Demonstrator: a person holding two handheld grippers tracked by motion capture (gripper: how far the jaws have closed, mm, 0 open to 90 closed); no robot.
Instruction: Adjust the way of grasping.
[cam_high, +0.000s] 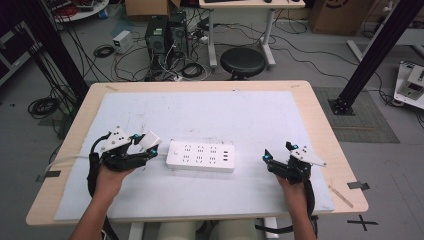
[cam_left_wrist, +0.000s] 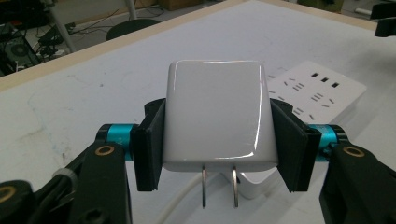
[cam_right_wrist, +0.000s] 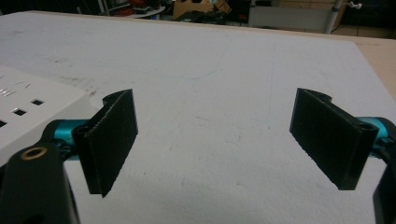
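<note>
Left gripper view looks straight along the left gripper (cam_left_wrist: 217, 144), whose two black jaws are clamped on the flat sides of a white plug adapter (cam_left_wrist: 215, 116). Its glossy body fills the gap between the pads from edge to edge, and its two metal prongs (cam_left_wrist: 219, 186) hang out below the jaws, pointing back toward the camera. Beyond the jaws and off to their right lies a white power strip (cam_left_wrist: 322, 91), socket slots facing up, on the white mat (cam_left_wrist: 93, 93); a white cable (cam_left_wrist: 180, 200) runs beneath the adapter.

From the high view, the left gripper (cam_high: 145, 147) holds the adapter (cam_high: 150, 140) just off the left end of the power strip (cam_high: 201, 156), though whether the two touch cannot be told.

The right gripper (cam_right_wrist: 215, 140) has its jaws spread wide, with bare mat between them and nothing against either pad. One end of the power strip (cam_right_wrist: 28, 102) lies just outside its left jaw. In the high view this gripper (cam_high: 277, 159) sits apart from the strip's right end.
</note>
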